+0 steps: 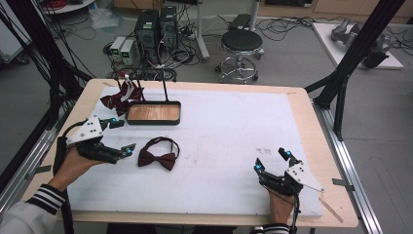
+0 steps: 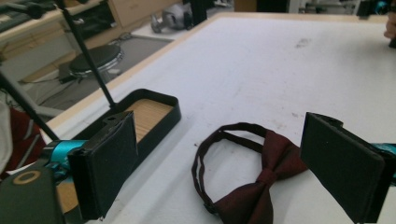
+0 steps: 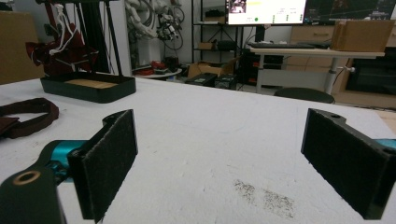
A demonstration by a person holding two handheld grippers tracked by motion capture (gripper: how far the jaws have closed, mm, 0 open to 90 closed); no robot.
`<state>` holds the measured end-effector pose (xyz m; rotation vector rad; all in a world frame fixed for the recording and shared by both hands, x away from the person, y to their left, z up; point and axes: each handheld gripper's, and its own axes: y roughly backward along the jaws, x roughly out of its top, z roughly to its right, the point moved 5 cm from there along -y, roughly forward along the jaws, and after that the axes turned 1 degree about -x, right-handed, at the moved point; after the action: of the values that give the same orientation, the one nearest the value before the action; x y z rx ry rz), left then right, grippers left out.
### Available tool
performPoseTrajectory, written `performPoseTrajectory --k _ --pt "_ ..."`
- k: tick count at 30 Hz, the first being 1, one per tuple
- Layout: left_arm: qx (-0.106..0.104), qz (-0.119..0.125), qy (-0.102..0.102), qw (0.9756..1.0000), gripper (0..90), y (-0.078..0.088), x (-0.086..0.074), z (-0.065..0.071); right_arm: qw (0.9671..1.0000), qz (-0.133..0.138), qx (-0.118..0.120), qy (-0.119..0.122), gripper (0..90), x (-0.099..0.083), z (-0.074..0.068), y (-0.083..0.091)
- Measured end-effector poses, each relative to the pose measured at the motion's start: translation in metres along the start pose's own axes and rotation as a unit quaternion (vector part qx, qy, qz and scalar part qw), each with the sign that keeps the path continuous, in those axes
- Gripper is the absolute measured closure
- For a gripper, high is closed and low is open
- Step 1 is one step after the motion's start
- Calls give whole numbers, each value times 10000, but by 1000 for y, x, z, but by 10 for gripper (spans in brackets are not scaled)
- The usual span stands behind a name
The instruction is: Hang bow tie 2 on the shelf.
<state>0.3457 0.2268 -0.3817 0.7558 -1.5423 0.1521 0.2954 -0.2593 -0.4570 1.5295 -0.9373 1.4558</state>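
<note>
A dark red bow tie (image 1: 158, 155) with its looped strap lies flat on the white mat, left of centre. My left gripper (image 1: 124, 136) is open just left of it, jaws apart and pointing toward it. In the left gripper view the bow tie (image 2: 261, 179) lies between and slightly beyond the open left gripper (image 2: 224, 158), untouched. My right gripper (image 1: 272, 161) rests open near the front right of the mat, holding nothing. From the right gripper view the open right gripper (image 3: 219, 163) frames bare mat, and the bow tie's strap (image 3: 28, 116) shows at the far left.
A black tray with a wooden floor (image 1: 173, 105) stands at the back left, thin black rods rising from it. More dark red ties (image 1: 122, 95) hang beside it. A stool (image 1: 241, 44) and computers (image 1: 156, 29) are beyond the table. A black frame post (image 1: 350, 53) rises at the right.
</note>
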Motion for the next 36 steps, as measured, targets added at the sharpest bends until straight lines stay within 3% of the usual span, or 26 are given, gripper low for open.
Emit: performPoseTrajectory --k 6,13,16,19,25,28,36 --pt "-225 -452 -250 9984 120 -10 -2 5 10000 4 9 1 98 0 0 0" --pt "-549 -548 -418 9961 121 -20 1 12 10000 22 5 11 98 0 1 0" --pt "-647 -659 -673 9934 124 -24 0 12 10000 25 11 -10 98 0 1 0" --pt "-760 -787 -780 9909 124 -28 -3 11 10000 23 14 -11 98 0 1 0" --pt "-918 -1353 -928 9822 124 -38 -13 12 10000 13 16 -22 98 0 0 0" --pt "-973 -1583 -1119 9762 145 -44 -16 15 10000 22 16 -8 98 0 1 0" --pt "-1286 -2194 -1195 9597 157 -57 -19 18 10000 14 26 -30 98 0 1 1"
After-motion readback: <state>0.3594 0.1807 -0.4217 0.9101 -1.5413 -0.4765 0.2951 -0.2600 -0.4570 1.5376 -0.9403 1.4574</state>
